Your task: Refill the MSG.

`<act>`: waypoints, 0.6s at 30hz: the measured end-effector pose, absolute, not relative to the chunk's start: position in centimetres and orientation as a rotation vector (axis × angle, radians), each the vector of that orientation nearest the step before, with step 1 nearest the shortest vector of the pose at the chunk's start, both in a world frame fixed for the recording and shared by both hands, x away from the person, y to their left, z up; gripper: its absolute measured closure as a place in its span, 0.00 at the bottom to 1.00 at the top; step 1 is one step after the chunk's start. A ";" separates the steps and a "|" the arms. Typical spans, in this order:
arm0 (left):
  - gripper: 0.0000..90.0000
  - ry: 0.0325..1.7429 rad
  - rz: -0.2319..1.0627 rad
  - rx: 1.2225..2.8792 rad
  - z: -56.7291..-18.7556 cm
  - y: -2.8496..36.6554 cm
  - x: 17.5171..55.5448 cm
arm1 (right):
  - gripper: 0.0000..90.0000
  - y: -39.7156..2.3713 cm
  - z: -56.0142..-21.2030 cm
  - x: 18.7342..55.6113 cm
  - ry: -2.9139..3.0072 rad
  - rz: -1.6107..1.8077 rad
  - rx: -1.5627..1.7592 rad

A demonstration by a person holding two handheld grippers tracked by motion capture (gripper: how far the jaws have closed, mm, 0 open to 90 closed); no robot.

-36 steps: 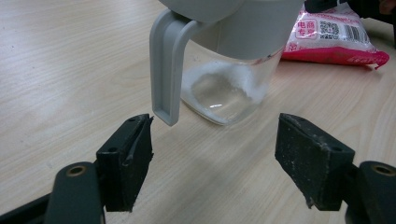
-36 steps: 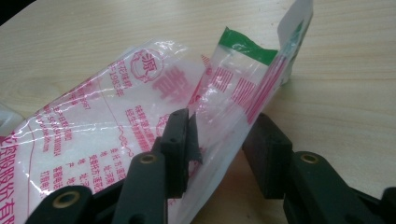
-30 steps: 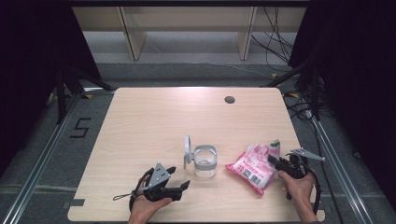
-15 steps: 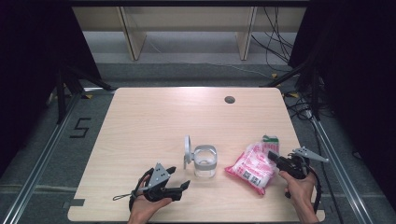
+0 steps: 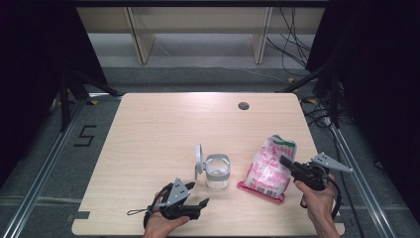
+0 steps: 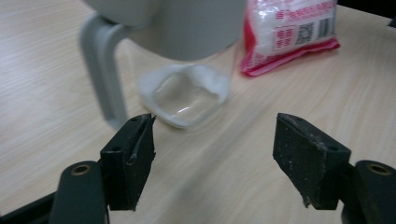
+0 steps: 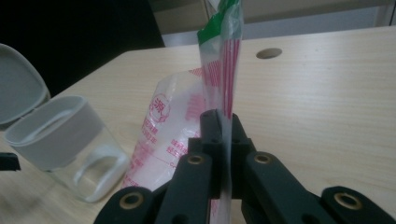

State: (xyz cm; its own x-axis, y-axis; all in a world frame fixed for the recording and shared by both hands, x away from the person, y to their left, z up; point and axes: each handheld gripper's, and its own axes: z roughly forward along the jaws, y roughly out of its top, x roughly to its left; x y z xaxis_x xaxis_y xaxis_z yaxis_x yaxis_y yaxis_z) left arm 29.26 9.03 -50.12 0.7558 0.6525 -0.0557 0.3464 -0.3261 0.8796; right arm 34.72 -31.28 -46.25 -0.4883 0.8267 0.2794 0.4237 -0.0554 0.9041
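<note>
A pink-and-white plastic bag [image 5: 267, 168] stands tilted at the table's front right, its lower end on the wood. My right gripper [image 5: 284, 160] is shut on the bag's thin side edge; in the right gripper view the film [image 7: 224, 79] runs up between the closed jaws of that gripper [image 7: 223, 122]. A clear container [image 5: 218, 171] with a grey rim and its lid [image 5: 198, 159] flipped open stands left of the bag. My left gripper [image 5: 198, 194] rests open near the front edge, short of the container [image 6: 187, 93], jaws wide with nothing between them [image 6: 215, 140].
A light wooden table [image 5: 163, 129] with a round cable hole [image 5: 243, 105] at the back right. Cables lie on the floor beyond the right edge. Dark frames stand on both sides.
My right gripper has risen a little, lifting the bag's upper end so the bag now stands more upright. The left gripper has not moved.
</note>
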 end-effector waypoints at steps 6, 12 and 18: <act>0.32 0.739 0.345 1.944 -50.4 7.3 28.5 | 1.00 -29.9 -44.6 34.0 1.901 1.568 1.260; 0.33 0.690 0.289 1.983 -50.6 5.2 27.7 | 1.00 -28.8 -43.1 33.9 1.957 1.546 1.183; 0.33 0.671 0.276 1.969 -50.8 3.0 27.5 | 1.00 -27.9 -42.0 34.3 1.985 1.532 1.126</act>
